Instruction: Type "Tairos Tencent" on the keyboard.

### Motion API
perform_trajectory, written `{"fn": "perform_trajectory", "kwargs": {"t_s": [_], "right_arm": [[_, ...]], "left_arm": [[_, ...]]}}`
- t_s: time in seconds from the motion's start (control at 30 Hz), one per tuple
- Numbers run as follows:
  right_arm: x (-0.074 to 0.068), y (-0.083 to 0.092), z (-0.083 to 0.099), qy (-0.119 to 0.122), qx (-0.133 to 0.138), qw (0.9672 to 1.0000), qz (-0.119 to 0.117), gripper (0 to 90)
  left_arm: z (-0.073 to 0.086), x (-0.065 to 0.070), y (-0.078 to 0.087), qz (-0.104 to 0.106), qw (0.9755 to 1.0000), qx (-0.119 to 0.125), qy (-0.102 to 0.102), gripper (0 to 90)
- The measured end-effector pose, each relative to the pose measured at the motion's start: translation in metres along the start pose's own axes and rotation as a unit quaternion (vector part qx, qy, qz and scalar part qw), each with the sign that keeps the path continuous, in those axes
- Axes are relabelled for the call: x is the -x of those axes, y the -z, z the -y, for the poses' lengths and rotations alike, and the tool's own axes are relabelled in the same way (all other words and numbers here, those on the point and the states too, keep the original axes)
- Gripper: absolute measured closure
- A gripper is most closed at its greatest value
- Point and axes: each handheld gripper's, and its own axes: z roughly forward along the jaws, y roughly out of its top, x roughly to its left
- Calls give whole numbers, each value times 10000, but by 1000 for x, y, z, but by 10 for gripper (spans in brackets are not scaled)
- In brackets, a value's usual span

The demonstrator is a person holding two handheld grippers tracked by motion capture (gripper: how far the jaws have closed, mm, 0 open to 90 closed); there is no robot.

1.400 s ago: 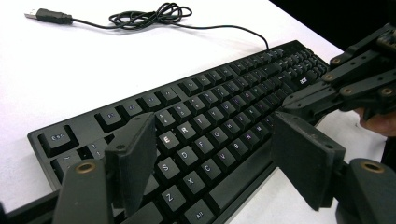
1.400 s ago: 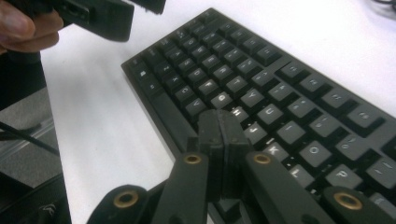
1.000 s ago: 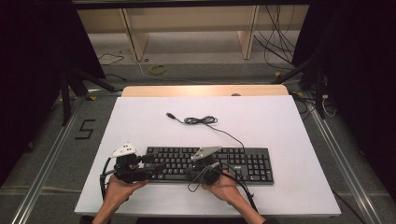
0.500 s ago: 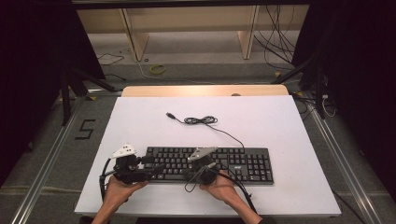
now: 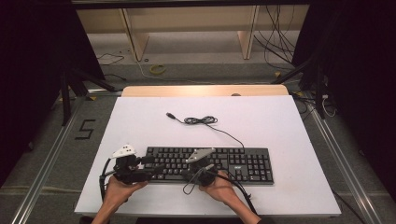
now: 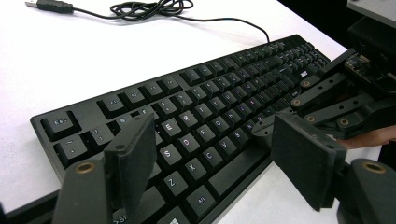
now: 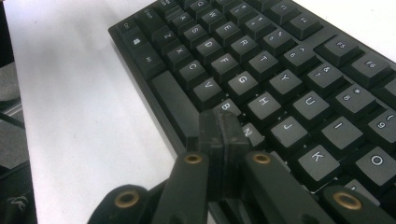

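On the near half of the white table (image 5: 280, 126) I see the black keyboard (image 5: 243, 163) lying lengthwise, its numpad end to my right; its cable (image 5: 205, 120) runs up to a loose coil, and the USB plug (image 5: 171, 115) lies free on the surface beyond it. My left gripper (image 5: 156, 168) sits at the keyboard's left end, held from below by my left hand (image 5: 116, 191); its jaws stand wide apart with nothing between them, and in the left gripper view (image 6: 215, 158) they straddle the lower-left letter keys, one pad over the Shift corner, the other near the space bar's far end; whether either pad touches a key I cannot tell. My right gripper (image 5: 187, 174) is at the keyboard's front edge near the middle, gripped by my right hand (image 5: 222, 189); its jaws are pressed together, empty, and in the right gripper view (image 7: 222, 135) the closed tip sits just at the right end of the space bar (image 7: 175, 105), below the B key (image 7: 227, 106); contact with the key is unclear. The two grippers are near each other, not touching.
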Motion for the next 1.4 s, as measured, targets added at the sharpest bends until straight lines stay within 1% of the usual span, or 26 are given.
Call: {"fn": "perform_trajectory", "kwargs": {"t_s": [0.13,0.17,0.23,0.43,0.53,0.6,0.93,1.1,1.2,1.4], "right_arm": [[3,3,-1,-123,20,9999,-111,897],[3,5,-1,-157,106,9997,-157,860],[4,11,-4,-156,282,9993,-203,845],[8,18,-8,-216,433,9986,-223,759],[9,19,-8,-229,448,9985,-207,724],[11,20,-9,-258,459,9984,-188,681],[19,24,-13,-396,590,9973,-184,573],[22,24,-17,-462,610,9969,-181,535],[23,23,-19,-469,613,9969,-171,520],[24,19,-25,-475,601,9969,-157,490]], "left_arm": [[0,-1,1,-6,10000,3,-6,305],[0,-2,1,-8,10000,0,-2,305],[0,-2,0,-9,10000,10,25,305],[1,-2,0,-22,10000,-16,4,304],[1,-2,0,-28,10000,-29,26,304],[1,-2,0,-32,10000,-40,38,304],[1,-4,0,-63,9999,-106,24,304],[1,-5,-1,-82,9998,-154,22,305],[1,-6,-1,-69,9997,-214,57,315],[2,-8,-1,-173,9991,-371,82,359]]}}
